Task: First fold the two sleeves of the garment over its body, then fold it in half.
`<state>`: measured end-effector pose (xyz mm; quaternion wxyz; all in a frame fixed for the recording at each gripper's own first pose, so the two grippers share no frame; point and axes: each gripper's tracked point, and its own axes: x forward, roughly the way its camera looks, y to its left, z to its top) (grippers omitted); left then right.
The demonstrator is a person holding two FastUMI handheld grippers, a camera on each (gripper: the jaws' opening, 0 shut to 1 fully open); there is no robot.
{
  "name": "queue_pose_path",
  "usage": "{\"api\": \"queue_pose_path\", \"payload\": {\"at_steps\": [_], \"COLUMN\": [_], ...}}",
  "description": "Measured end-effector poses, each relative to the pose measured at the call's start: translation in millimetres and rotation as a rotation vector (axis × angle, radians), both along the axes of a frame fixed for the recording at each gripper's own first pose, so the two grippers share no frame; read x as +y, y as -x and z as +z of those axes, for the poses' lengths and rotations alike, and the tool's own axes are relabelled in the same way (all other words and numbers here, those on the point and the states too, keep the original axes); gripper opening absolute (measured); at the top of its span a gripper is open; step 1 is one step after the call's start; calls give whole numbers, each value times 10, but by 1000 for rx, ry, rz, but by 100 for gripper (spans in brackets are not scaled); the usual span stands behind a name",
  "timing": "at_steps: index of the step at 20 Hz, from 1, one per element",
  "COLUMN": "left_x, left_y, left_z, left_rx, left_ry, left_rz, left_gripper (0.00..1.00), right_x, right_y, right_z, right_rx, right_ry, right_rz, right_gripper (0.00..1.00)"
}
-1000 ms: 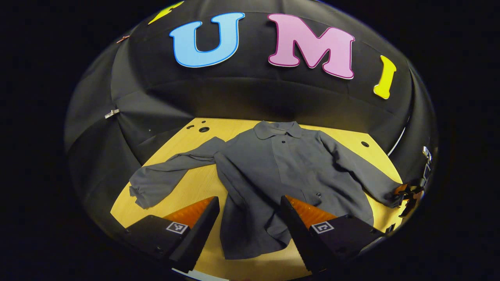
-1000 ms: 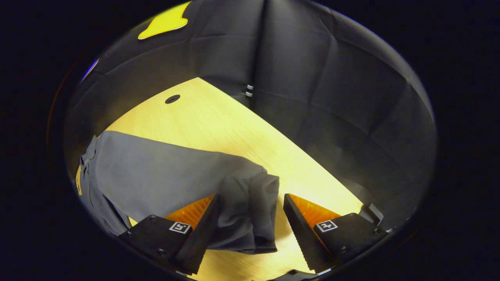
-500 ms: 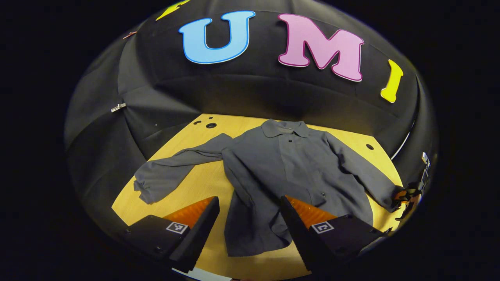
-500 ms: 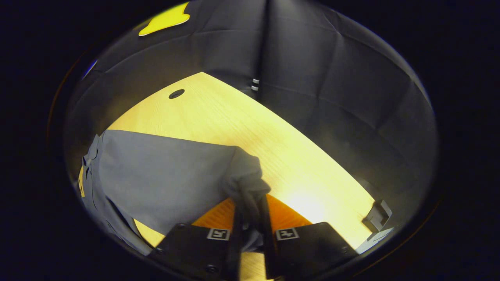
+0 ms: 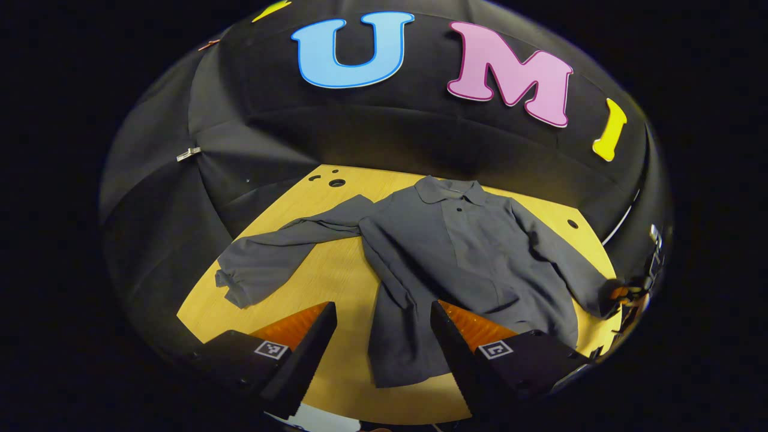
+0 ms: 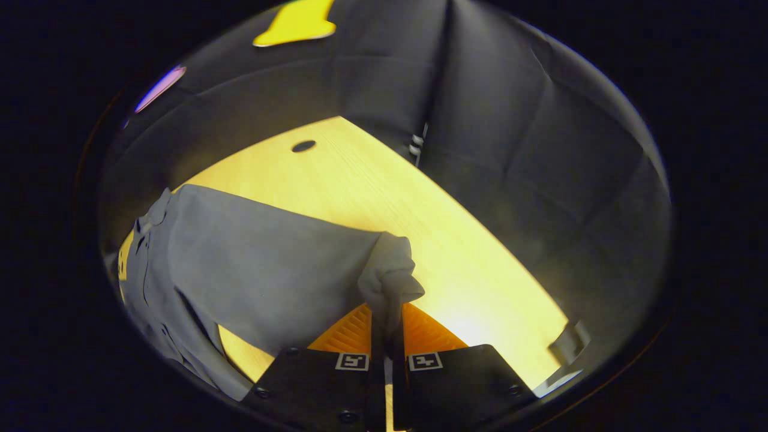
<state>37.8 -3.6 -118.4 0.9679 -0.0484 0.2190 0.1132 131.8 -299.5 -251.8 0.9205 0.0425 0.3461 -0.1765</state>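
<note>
A grey long-sleeved shirt [image 5: 462,258] lies face up on the wooden table [image 5: 336,282], collar toward the back wall. In the left gripper view its one sleeve [image 5: 270,261] stretches out to the left, and my left gripper [image 5: 381,321] hovers open over the hem, holding nothing. At the far right edge of that view the other cuff [image 5: 603,294] sits in my right gripper [image 5: 624,297]. In the right gripper view my right gripper [image 6: 387,324] is shut on that sleeve cuff [image 6: 390,279], which bunches up above the fingers, with the sleeve [image 6: 264,264] running off to the left.
Black cloth walls close in the table on all sides. Small round holes [image 5: 336,182] mark the tabletop's back left corner, and one more hole [image 6: 303,146] lies beyond the sleeve. Bare wood [image 6: 480,270] spreads to the right of the held cuff.
My right gripper closed on the sleeve cuff and has lifted it slightly. The left gripper view has shifted left, still open over the hem.
</note>
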Motion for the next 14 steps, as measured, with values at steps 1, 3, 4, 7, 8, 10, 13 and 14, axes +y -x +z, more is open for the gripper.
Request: {"api": "queue_pose_path", "payload": {"at_steps": [1,3,4,7,8,10,13,14], "left_x": [32,40,62,99,114,183,301,352], "left_y": [7,17,25,47,67,96,157,186], "left_z": [-18,-85,-127,-139,-155,-196,-230,-251], "left_rx": [1,7,12,1,0,4,4,3], "left_ry": [-6,0,5,25,34,51,74,83], "left_rz": [-7,-24,-28,-28,-25,-11,20,36], "left_gripper": [99,99,99,99,99,99,99,99], "right_x": [124,430,570,991,1157,1490,2044,2231], "right_y": [-40,-149,-218,-446,-525,-697,-961,-1034], "right_z": [133,384,527,828,936,1156,1388,1432], "right_rx": [-9,-49,-75,-125,-144,-185,-232,-241], "right_ry": [25,28,27,33,35,36,27,19], "right_rz": [46,101,123,205,235,287,366,392], "right_gripper": [9,9,9,9,9,9,9,9]}}
